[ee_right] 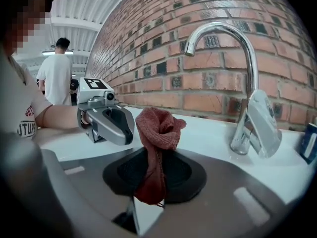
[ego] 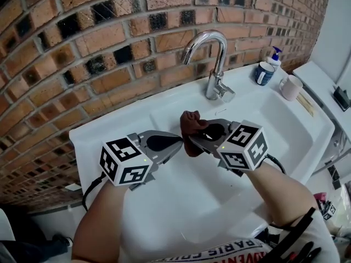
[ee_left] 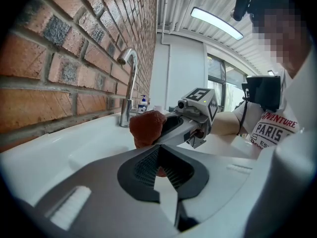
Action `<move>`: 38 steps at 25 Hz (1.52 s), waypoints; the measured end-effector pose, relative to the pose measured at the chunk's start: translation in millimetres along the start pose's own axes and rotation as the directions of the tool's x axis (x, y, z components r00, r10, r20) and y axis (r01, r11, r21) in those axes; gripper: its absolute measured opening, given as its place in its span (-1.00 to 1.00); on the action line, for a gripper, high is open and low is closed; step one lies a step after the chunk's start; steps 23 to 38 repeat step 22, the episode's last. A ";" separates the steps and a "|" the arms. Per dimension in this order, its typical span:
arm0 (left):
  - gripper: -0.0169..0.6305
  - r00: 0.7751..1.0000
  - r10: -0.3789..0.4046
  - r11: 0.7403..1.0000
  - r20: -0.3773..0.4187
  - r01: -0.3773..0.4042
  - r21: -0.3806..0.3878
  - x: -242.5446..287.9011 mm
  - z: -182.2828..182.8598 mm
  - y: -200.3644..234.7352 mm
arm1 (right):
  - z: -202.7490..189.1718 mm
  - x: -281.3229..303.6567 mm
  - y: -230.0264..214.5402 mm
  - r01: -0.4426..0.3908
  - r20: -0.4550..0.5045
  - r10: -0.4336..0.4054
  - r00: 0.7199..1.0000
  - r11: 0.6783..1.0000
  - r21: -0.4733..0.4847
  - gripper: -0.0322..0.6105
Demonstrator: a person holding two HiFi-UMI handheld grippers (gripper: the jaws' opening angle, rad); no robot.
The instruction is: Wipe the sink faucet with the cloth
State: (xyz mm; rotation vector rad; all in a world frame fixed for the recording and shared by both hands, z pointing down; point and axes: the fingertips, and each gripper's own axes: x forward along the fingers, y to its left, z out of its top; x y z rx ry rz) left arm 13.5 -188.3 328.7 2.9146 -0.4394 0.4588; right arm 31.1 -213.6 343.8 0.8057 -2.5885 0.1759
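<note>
While the right tongs (ego: 193, 138) are pinching the rust-red cloth (ego: 190, 123) over the white sink (ego: 285, 126), the left tongs (ego: 177, 143) are hovering closed and empty just beside it.

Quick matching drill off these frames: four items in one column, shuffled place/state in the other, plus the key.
Items
1. cloth
2. faucet
3. left claw
4. pale pink mug

Place or state
A. standing on the sink rim, at the right
B. shut, nothing in it
C. chrome, upright against the brick wall
D. pinched in the right claw

Pairs: 1-D, 2-C, 3-B, 4-A
</note>
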 end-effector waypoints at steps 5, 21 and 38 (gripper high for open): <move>-0.95 1.000 0.000 1.000 0.003 0.000 0.000 -0.1 0.4 -0.5 | 0.7 -0.5 3.6 -0.015 0.000 0.015 1.000 1.000 -0.012 -0.64; -0.95 1.000 0.002 1.000 0.003 -0.002 -0.001 0.8 0.4 0.0 | -0.9 0.0 3.6 -0.026 -0.003 0.026 1.000 0.999 -0.022 -0.64; -0.95 1.000 0.002 1.000 0.004 -0.002 0.000 1.2 0.4 -0.1 | -1.3 -0.4 3.3 -0.025 -0.003 0.025 1.000 0.999 -0.023 -0.64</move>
